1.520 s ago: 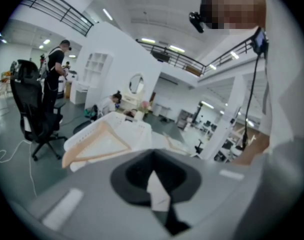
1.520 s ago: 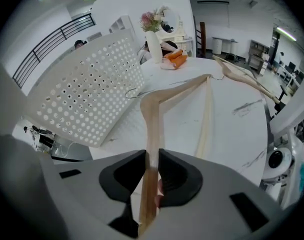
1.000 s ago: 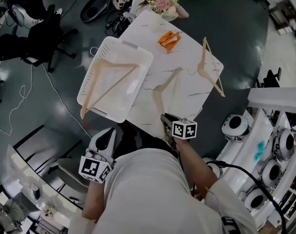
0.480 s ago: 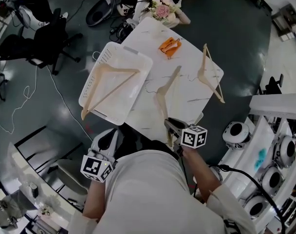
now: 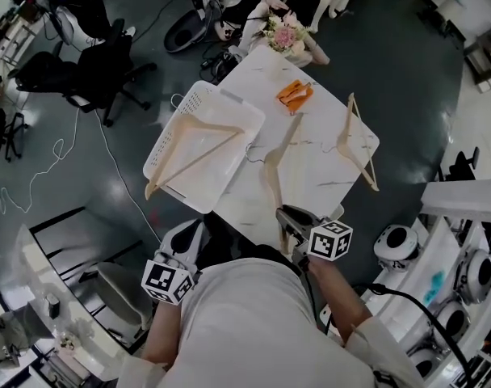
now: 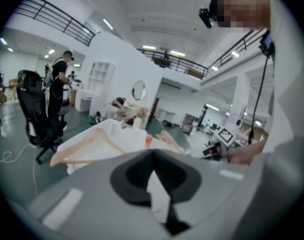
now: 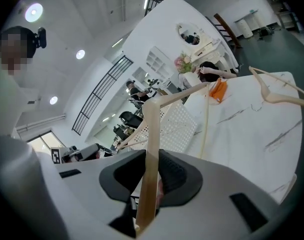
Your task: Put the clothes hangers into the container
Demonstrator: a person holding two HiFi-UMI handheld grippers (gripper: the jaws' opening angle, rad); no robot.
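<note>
Status: my right gripper (image 5: 290,217) is clamped on one arm of a pale hanger (image 5: 270,176), near that arm's tip. The right gripper view confirms it: the bar (image 7: 151,134) runs straight up through the jaws with both pads on it. The rest of the hanger reaches out over the table (image 5: 326,176) toward 12 o'clock.

The left gripper (image 5: 185,237) sits low by the table's near edge. Its jaws look together with nothing in them, and it is idle.

The container (image 5: 195,103) is at about 10 o'clock from my right gripper. One hanger (image 5: 193,144) is already in it, lying on the diagonal with one tip poking over the near rim. The last hanger (image 5: 354,140) lies flat on the table at about 1 o'clock, near the right edge. An orange item (image 5: 295,95) at 12 o'clock is not mine to move.

Handling read:
- The hanger looks light and stiff, so it shouldn't flex.
- It is long and I hold it at one end, so I expect it to pivot in the pinch if I swing fast.
- The finish looks smooth, so slip is possible.
- A grip nearer the neck would balance better. For the table one I'd take the arm close to the neck.
- The basket looks shorter than a hanger, so I'd lay it diagonally beside the first.
- The main risk I see is snagging on the hanger already inside.
</note>
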